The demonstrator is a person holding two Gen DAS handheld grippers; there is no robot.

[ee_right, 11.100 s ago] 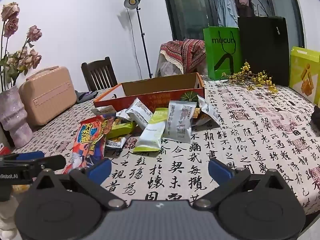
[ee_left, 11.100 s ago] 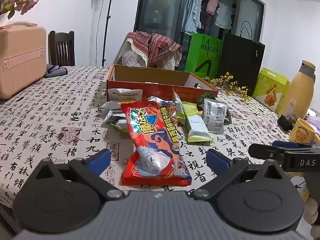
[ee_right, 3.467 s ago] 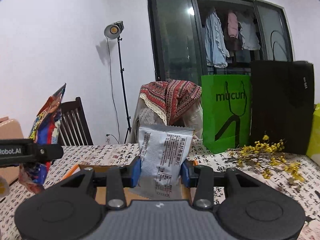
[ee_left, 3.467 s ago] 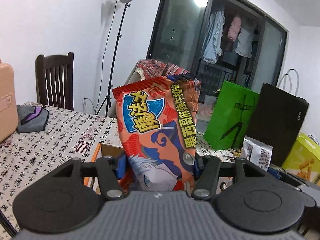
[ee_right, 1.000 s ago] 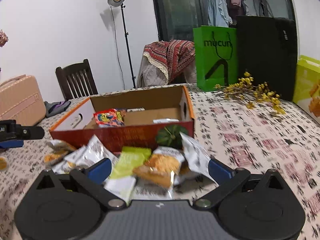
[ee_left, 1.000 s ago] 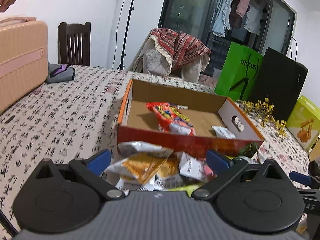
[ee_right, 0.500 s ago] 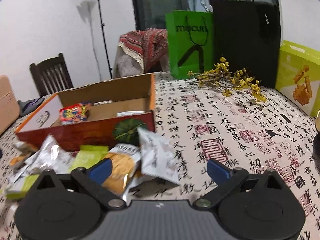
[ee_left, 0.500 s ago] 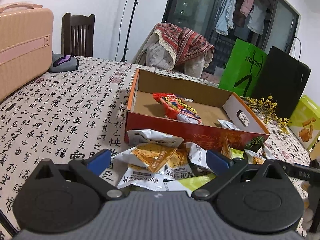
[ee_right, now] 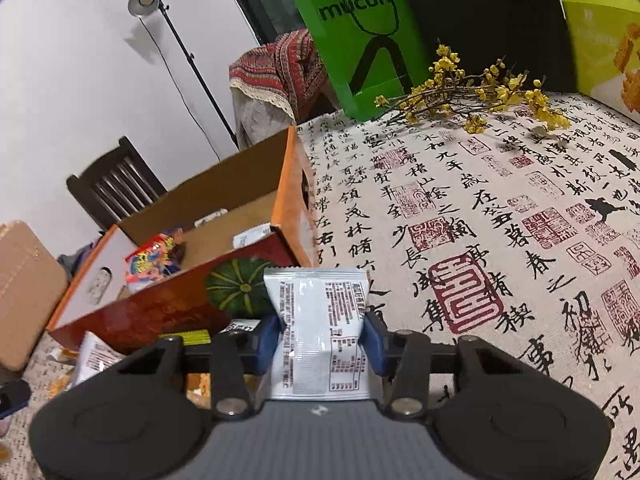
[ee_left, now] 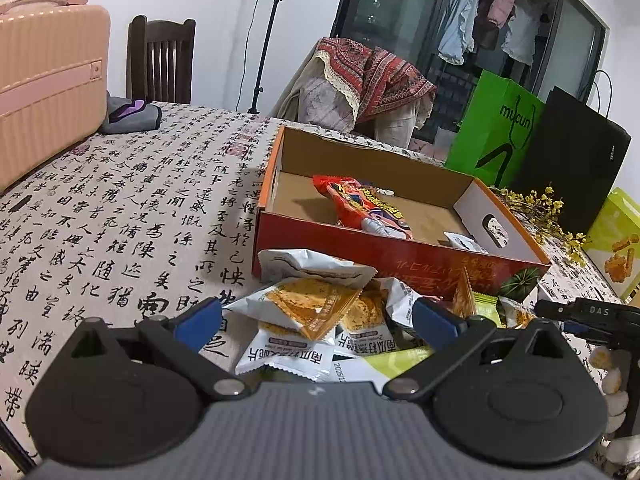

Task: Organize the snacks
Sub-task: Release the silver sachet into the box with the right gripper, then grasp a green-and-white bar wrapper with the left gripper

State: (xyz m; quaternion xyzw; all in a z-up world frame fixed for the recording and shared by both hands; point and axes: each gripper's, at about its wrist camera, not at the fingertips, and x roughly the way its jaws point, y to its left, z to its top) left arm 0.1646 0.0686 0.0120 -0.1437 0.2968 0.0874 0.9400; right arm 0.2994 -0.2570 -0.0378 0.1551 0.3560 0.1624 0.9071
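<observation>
Change noted: the right gripper [ee_right: 322, 346] has just been closing, and its blue pads now pinch a white snack packet [ee_right: 318, 320] between them, where half a second ago they stood wide over the heap. The packet stands upright in the grip, just in front of the box's near right corner. Judged meaning: one more item is secured and its transfer into the box comes next.

Left gripper [ee_left: 316, 318]: jaws wide apart, nothing between the pads, poised over the near heap; it has kept its place over the last second.

Containers, largest first:
- Cardboard box [ee_left: 400, 258], orange-red outside, open top, mid-table. Contents: one red snack bag [ee_left: 362, 208] lying diagonally at centre; one small white packet [ee_left: 464, 242] near the right wall. A further pale item at the far wall may be another packet; the view is too poor to say.
- Loose heap of snack packets [ee_left: 316, 308], unsorted, on the tablecloth [ee_left: 120, 220] against the box's near wall: white-and-orange wrappers and one lime-green bar [ee_left: 400, 360].
</observation>
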